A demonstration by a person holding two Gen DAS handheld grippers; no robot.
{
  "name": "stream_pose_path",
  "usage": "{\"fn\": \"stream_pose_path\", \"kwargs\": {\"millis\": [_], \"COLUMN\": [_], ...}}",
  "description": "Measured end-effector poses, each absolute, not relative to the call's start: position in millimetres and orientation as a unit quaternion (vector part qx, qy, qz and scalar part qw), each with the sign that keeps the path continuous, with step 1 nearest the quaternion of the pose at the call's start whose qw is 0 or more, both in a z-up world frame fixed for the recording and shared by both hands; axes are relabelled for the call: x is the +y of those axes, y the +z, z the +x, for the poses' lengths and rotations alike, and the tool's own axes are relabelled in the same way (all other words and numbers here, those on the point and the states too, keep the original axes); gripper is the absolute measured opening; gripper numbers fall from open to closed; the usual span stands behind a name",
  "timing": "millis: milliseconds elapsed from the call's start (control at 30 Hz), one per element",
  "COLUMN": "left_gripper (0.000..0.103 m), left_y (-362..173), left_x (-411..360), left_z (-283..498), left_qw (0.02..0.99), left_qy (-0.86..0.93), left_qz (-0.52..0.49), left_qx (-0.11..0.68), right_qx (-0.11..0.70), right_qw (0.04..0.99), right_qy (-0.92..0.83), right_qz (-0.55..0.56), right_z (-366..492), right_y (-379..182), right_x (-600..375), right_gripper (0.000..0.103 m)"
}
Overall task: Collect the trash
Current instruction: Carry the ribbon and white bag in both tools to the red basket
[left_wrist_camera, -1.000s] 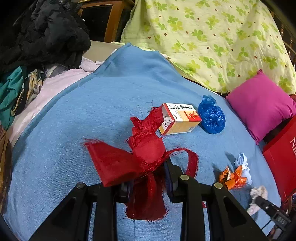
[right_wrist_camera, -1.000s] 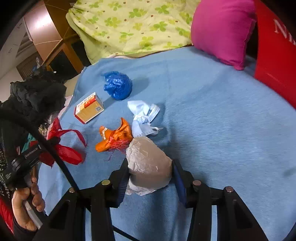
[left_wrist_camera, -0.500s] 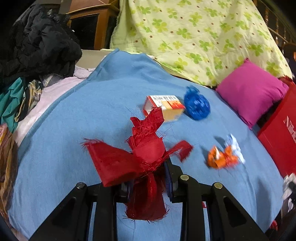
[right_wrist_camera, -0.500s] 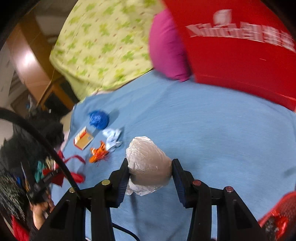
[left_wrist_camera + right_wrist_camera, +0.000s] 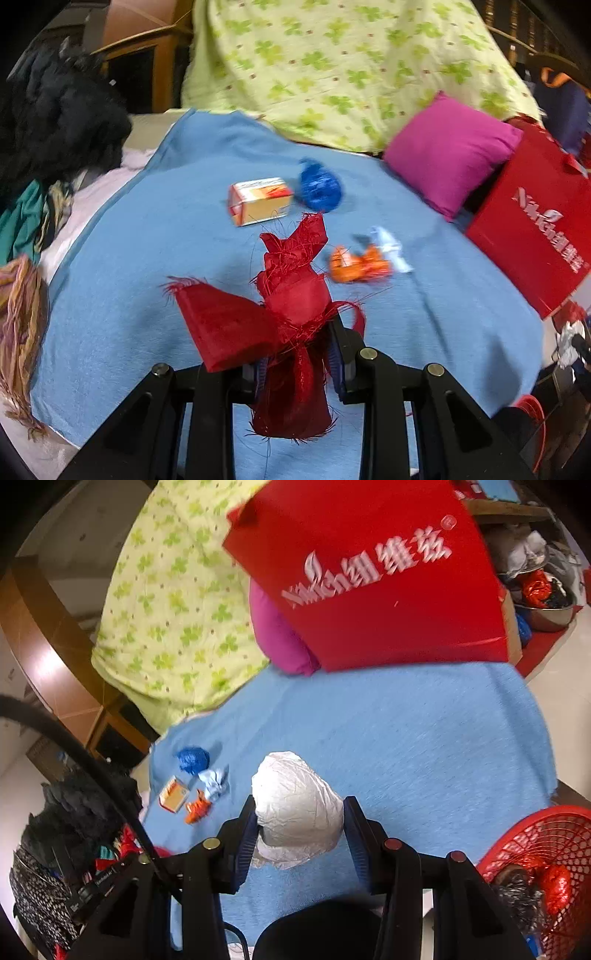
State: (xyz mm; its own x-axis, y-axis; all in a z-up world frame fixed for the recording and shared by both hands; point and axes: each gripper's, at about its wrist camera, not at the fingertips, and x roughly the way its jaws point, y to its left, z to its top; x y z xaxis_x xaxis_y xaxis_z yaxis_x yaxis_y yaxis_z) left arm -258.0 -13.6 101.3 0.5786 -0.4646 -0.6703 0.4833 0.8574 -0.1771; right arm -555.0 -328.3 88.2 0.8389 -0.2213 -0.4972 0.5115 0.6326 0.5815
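Note:
My left gripper is shut on a frayed red ribbon scrap, held above the blue blanket. Beyond it lie a small orange-and-white box, a crumpled blue bag, an orange wrapper and a pale blue wad. My right gripper is shut on a crumpled white paper ball, raised over the blanket. A red mesh basket with trash in it sits low at the right. The box, blue bag and orange wrapper show far left.
A red paper bag with white lettering stands on the bed beside a magenta pillow. A green clover quilt is heaped behind. Dark clothes pile at the left edge. A metal bowl of rubbish sits on the floor.
Both grippers have swung rightward and slightly up, keeping their loads. The right wrist has rolled, bringing the red bag overhead and the red basket into view at the lower right.

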Motion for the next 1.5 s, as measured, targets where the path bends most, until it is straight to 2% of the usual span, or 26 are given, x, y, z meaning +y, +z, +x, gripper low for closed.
{"fn": "stream_pose_path", "kwargs": {"millis": [333, 533, 900, 1500], "left_gripper": [0.03, 0.03, 0.03, 0.03], "left_y": [150, 163, 172, 154], "left_x": [-53, -76, -146, -237], "left_z": [-305, -330, -385, -481], "left_qw": [0.881, 0.869, 0.832, 0.761], "left_qy": [-0.332, -0.37, -0.445, -0.536], "left_qz": [0.035, 0.046, 0.089, 0.168], "left_qx": [0.335, 0.325, 0.318, 0.325], "right_qx": [0.123, 0.116, 0.134, 0.163], "right_qw": [0.903, 0.905, 0.876, 0.843], "right_qy": [-0.231, -0.263, -0.332, -0.398], "right_qz": [0.342, 0.314, 0.324, 0.323], "right_z": [-616, -648, -711, -773], "right_y": [155, 170, 138, 95], "right_x": [-321, -312, -322, -328], "right_gripper": [0.048, 0.048, 0.048, 0.048]}}
